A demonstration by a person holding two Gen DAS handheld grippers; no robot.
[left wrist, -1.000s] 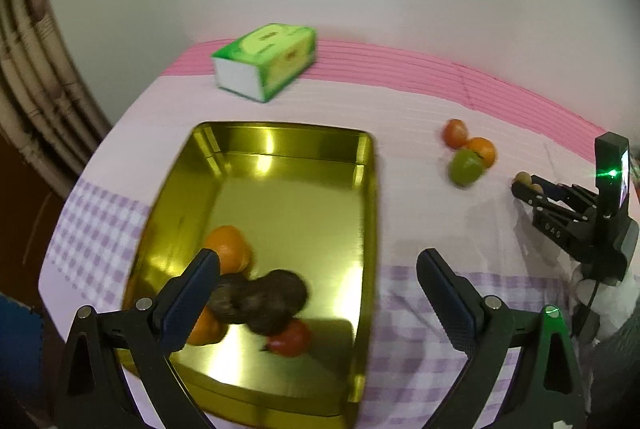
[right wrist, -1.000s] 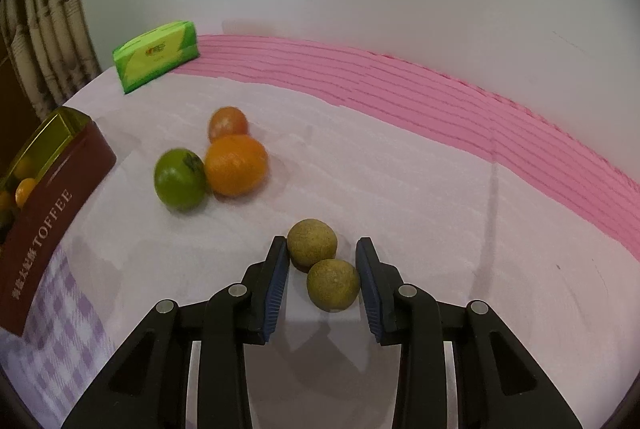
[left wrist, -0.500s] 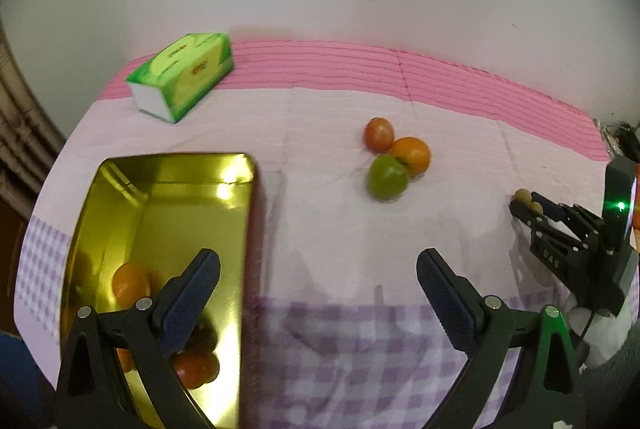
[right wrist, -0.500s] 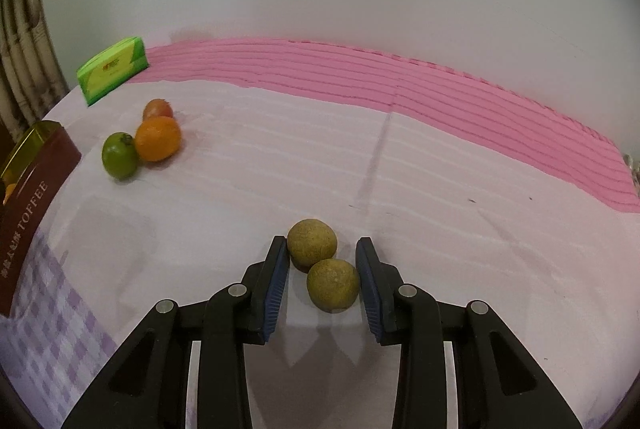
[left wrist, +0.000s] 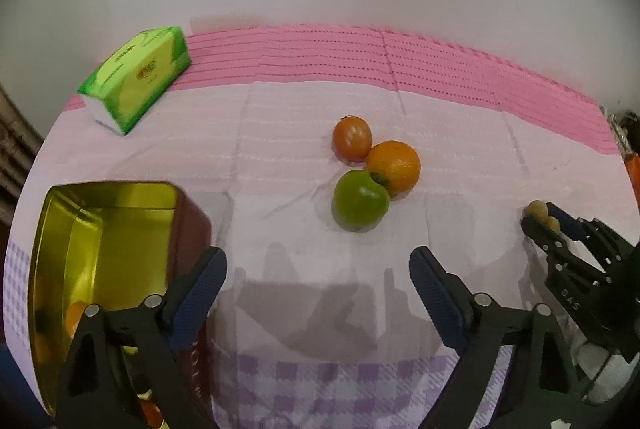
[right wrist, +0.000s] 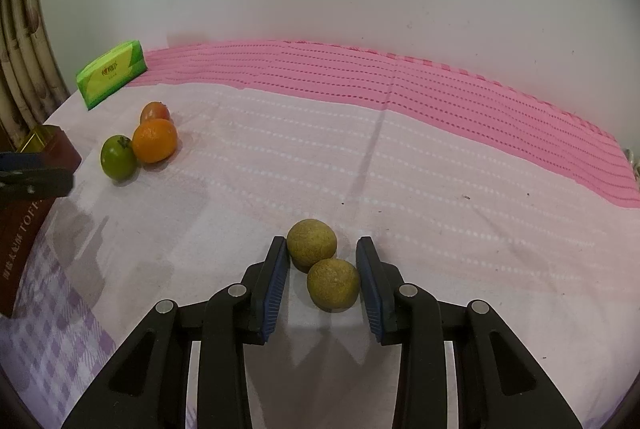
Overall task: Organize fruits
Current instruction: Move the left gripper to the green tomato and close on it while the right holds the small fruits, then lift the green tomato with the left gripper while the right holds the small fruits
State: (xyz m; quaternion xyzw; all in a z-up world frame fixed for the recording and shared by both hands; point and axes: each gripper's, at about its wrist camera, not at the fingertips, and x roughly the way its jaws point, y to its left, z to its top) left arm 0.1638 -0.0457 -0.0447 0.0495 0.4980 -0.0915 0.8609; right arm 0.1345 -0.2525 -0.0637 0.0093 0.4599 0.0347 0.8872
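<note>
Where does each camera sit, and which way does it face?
Left wrist: on the left hand-held gripper, looking down at a green round fruit; its empty jaws are closing; the right hand-held gripper shows.
Right wrist: on the right hand-held gripper, shut on two brownish-green round fruits; a left finger shows.
Shared: green fruit, green tissue pack, gold-lined tin.

Two brown round fruits [right wrist: 322, 269] lie touching. At ten o'clock from them sit one orange [right wrist: 154, 141], one green fruit [right wrist: 118, 157] and one reddish fruit [right wrist: 154, 112]. One gold tin [left wrist: 100, 269] holds at least one orange fruit; the rest is hidden. One green tissue pack [left wrist: 136, 79].
</note>
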